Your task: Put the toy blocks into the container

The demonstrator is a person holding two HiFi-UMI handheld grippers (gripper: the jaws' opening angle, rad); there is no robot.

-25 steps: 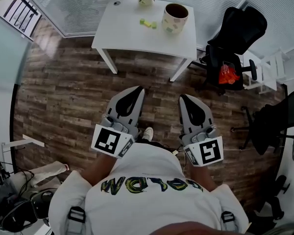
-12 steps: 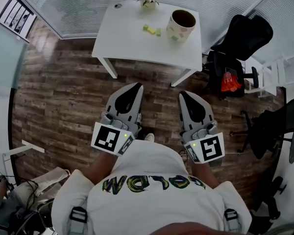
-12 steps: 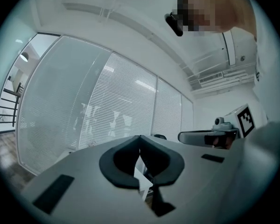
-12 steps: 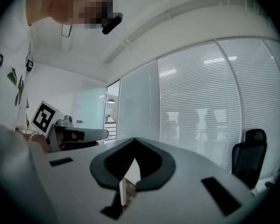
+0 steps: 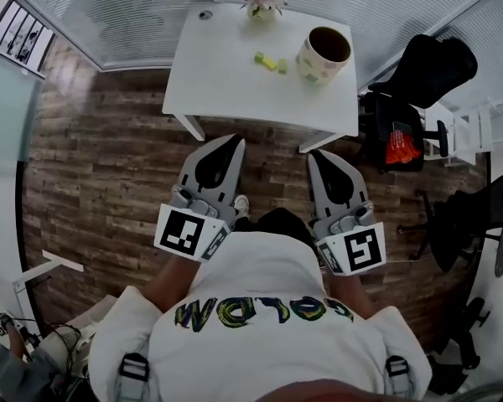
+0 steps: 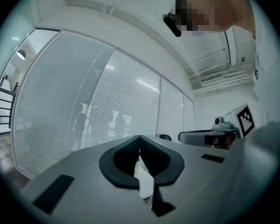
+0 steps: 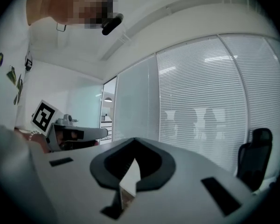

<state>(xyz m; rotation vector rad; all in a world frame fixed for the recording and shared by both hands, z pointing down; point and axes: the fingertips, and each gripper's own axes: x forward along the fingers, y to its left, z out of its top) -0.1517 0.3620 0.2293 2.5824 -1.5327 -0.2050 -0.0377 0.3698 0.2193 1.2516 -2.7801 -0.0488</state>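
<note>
Jaws of the left gripper [image 5: 235, 141] and the right gripper [image 5: 313, 156] are seen closed together, with nothing held. Toy blocks [image 5: 271, 60] are found well ahead on the table [image 5: 218, 74], near the container [image 5: 324, 55].

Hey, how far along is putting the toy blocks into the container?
Nothing looks done: the yellow-green blocks lie on the white table beside the container. Nothing in hand: left tool and right tool are shut, empty, short of the table. Those blocks remain to go in.
</note>
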